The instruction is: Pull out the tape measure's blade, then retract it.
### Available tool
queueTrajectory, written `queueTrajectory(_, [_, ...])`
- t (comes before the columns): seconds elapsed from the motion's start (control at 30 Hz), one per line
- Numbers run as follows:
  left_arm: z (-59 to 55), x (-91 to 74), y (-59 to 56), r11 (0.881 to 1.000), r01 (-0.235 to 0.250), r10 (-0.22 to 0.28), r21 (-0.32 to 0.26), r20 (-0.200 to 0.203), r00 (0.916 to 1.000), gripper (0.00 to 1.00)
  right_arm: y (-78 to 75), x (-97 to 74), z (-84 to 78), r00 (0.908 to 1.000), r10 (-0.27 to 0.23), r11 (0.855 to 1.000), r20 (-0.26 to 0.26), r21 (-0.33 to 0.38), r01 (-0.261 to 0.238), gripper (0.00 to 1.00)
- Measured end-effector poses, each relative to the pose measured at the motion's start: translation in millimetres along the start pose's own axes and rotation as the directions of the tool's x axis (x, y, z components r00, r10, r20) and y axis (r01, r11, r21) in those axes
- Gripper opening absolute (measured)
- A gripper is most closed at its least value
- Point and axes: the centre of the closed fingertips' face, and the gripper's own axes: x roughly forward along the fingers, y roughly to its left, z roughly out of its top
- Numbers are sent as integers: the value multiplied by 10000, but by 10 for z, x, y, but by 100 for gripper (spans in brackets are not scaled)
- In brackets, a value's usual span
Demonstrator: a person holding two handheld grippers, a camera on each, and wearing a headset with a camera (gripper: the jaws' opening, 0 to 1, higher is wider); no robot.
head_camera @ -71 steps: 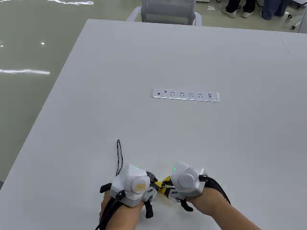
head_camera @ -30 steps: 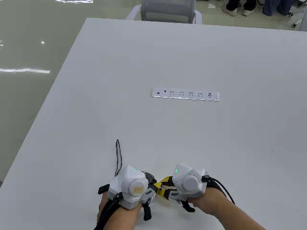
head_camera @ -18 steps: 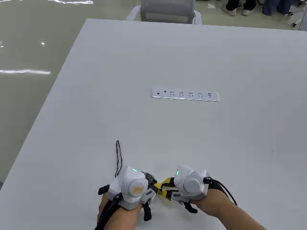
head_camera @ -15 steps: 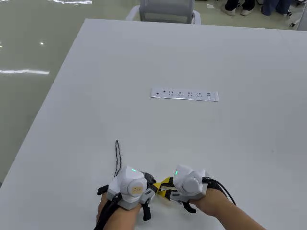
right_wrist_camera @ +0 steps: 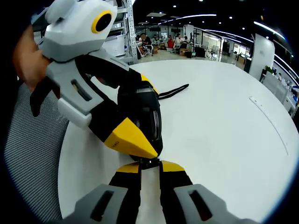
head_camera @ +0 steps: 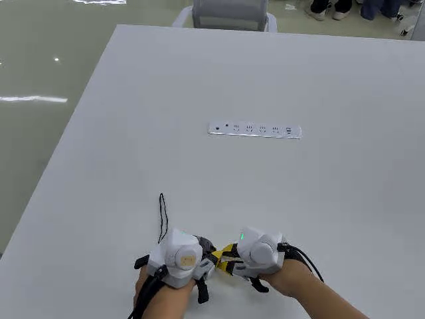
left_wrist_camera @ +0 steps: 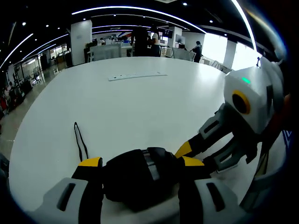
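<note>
A black tape measure (left_wrist_camera: 135, 179) lies on the white table (head_camera: 265, 73) near its front edge, with my left gripper (left_wrist_camera: 140, 163) shut around its body. Its black wrist strap (left_wrist_camera: 79, 140) trails away over the table. In the right gripper view the case (right_wrist_camera: 145, 112) stands just ahead of my right gripper (right_wrist_camera: 148, 166), whose yellow-tipped jaws are shut on the small black end tab of the blade. No length of blade shows between tab and case. In the head view the two grippers point at each other, the left (head_camera: 204, 256) and the right (head_camera: 224, 258), with the case (head_camera: 207, 247) between them.
A white power strip (head_camera: 254, 129) lies flat in the middle of the table. A grey chair (head_camera: 231, 14) stands at the far edge. The table's left edge (head_camera: 66, 139) drops to a glossy floor.
</note>
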Motion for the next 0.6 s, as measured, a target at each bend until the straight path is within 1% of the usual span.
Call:
queueTrajectory(0.33, [-6,-1,0,10000,9,-9,1,17,10000,62,-4,17,1,9999,-100,9999,78,58,100,13])
queueTrajectory(0.43, [-6,8,3,10000,22,-22,3,15,10000,62,-4,16,1,9999,-118,9998,90,182,117,13])
queueTrajectory(0.6, [1,7,1,10000,9,-9,25,59,10000,62,0,15,5,9999,-124,9999,24,-13,124,14])
